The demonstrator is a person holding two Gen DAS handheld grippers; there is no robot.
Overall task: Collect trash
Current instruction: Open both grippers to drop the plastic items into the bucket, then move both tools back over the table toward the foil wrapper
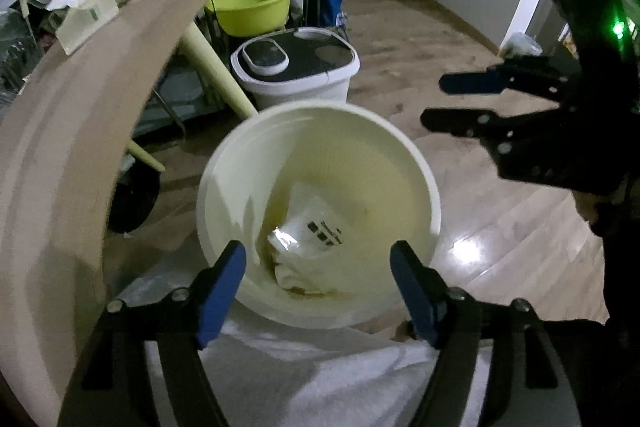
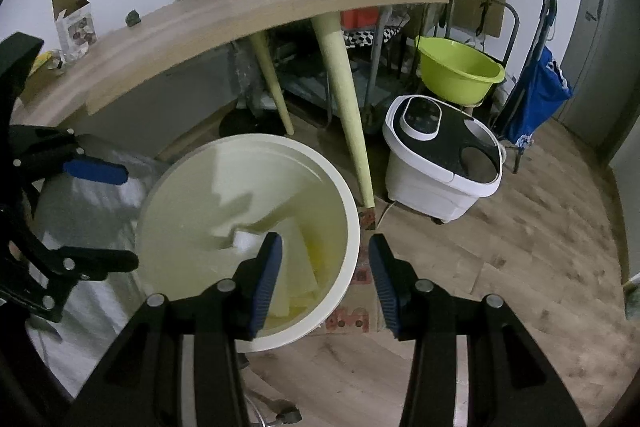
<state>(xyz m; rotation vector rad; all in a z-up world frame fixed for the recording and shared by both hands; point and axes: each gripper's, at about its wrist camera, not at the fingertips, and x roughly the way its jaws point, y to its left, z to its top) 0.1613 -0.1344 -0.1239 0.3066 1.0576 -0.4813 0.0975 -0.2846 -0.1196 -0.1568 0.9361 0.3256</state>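
Bin (image 1: 320, 147): cream, standing on the floor at frame centre beside the counter (image 1: 80, 99) leg, mouth up to take trash
Wrapper (image 1: 316, 231): clear plastic, lying at the bin's bottom
Left gripper (image 1: 318, 291): hovering above the bin's near rim, jaws spread wide, holding nothing
Right gripper (image 2: 324, 279): hanging over the bin's right rim, jaws apart, empty

One round cream plastic waste bin (image 1: 400, 163) holds one crumpled clear plastic bag (image 1: 308, 239). One lime-green plastic basin (image 2: 460, 71), one white-and-black foot-bath tub (image 2: 440, 163).
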